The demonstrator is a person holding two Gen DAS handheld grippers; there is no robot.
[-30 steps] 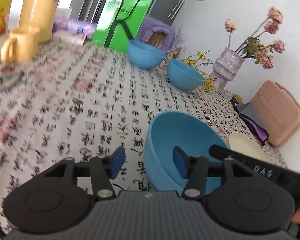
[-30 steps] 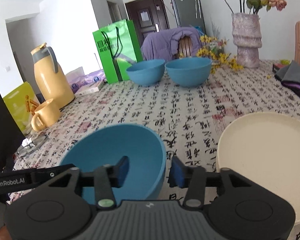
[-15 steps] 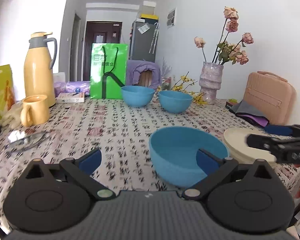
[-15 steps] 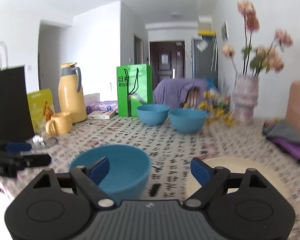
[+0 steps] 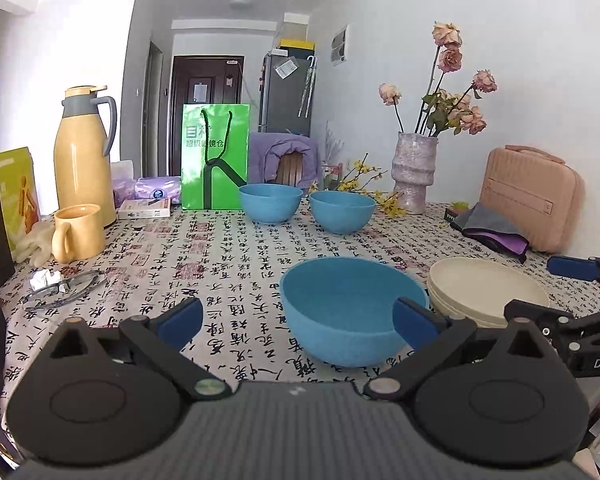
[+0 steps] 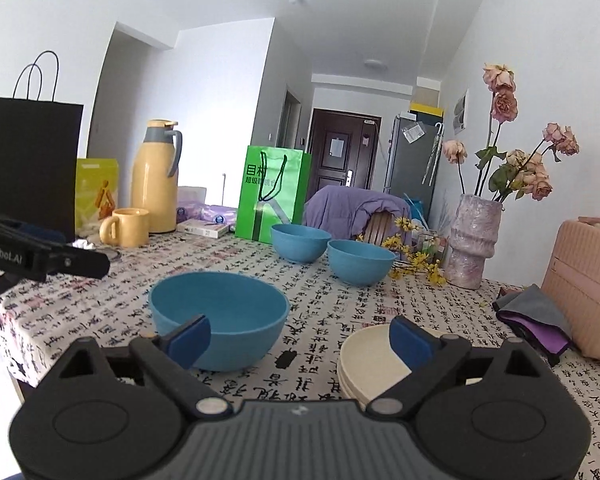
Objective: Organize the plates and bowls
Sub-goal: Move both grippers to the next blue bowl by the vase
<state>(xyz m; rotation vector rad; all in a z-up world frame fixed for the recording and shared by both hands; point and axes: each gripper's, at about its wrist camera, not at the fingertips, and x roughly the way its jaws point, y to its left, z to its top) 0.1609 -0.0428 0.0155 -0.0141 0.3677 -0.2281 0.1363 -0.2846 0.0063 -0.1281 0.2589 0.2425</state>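
A large blue bowl (image 5: 352,304) (image 6: 220,312) stands upright on the patterned tablecloth, close in front of both grippers. To its right lies a stack of cream plates (image 5: 488,292) (image 6: 368,356). Two more blue bowls (image 5: 270,202) (image 5: 342,212) sit side by side at the far end of the table. My left gripper (image 5: 298,322) is open wide, short of the near bowl and not touching it. My right gripper (image 6: 300,338) is open too, facing the gap between the bowl and the plates. Its fingers (image 5: 572,268) show at the right edge of the left wrist view.
A yellow thermos (image 5: 84,160), a mug (image 5: 78,232) and glasses (image 5: 60,288) occupy the left side. A green bag (image 5: 214,156) stands behind the far bowls. A vase of flowers (image 5: 414,172), a pink case (image 5: 532,196) and folded cloth (image 5: 492,228) fill the right.
Both grippers widened their jaws and drew back from the near bowl, whose rim stood between their fingers a second ago. Both views rolled level. The bowl stayed on the table.
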